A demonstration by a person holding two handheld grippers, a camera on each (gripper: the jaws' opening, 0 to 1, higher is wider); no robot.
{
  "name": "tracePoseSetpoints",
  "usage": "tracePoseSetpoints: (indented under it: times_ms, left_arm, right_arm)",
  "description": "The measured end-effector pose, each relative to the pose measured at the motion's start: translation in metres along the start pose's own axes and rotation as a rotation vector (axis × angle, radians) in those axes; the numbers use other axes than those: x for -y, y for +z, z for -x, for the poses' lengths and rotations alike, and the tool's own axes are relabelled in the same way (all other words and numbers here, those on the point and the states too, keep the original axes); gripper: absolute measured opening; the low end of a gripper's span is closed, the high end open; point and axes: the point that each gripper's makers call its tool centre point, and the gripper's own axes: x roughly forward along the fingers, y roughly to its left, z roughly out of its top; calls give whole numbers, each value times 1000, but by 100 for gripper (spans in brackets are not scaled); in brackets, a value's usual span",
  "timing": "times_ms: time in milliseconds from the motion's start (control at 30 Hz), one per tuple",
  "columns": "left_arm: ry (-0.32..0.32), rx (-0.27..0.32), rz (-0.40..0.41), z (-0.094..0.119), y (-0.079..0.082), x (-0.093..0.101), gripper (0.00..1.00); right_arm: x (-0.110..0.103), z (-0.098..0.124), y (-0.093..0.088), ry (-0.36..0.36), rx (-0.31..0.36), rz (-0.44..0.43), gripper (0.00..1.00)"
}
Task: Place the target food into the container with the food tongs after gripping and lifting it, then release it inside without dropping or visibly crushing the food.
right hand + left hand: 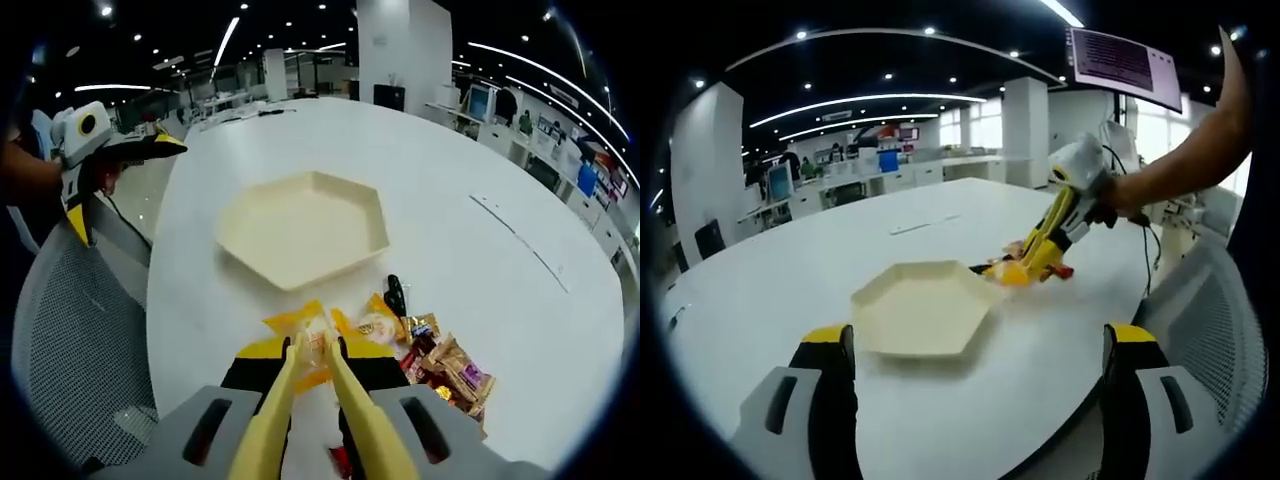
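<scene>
Tongs (pixel 310 390) clamped in our right gripper (pixel 312 420), tips narrow on yellow snack pkt (pixel 312 345) near desk (pixel 480 150) edge. Other wrapped snacks (pixel 440 365) just beside. Hex tray (pixel 305 230) farther in, apart from pkt. Left gripper (pixel 980 400) jaws wide, holding nothing.

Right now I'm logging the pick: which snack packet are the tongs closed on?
The yellow-orange packet, nearest the hexagonal tray. The yellow tongs pinch it; the brown and purple packets lie untouched to one side.
</scene>
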Motion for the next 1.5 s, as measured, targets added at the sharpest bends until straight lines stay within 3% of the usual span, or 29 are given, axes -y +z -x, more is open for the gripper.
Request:
tracePoseSetpoints:
  times_ms: [33,100,633,900,1500]
  left_arm:
    - [40,13,-20,1,3,-7,99]
    - [25,13,25,2,2,-7,99]
    - [13,9,25,1,1,-3,99]
    - [8,11,24,1,2,-2,99]
    - [4,-16,-7,-2,-4,1,99]
  right_arm:
    - [0,2,3,-5,2,5,17]
    - [2,3,6,-5,5,7,17]
    - [10,17,40,-15,18,44,18]
    - [12,19,48,-20,18,53,18]
    - [4,1,78,7,15,93,18]
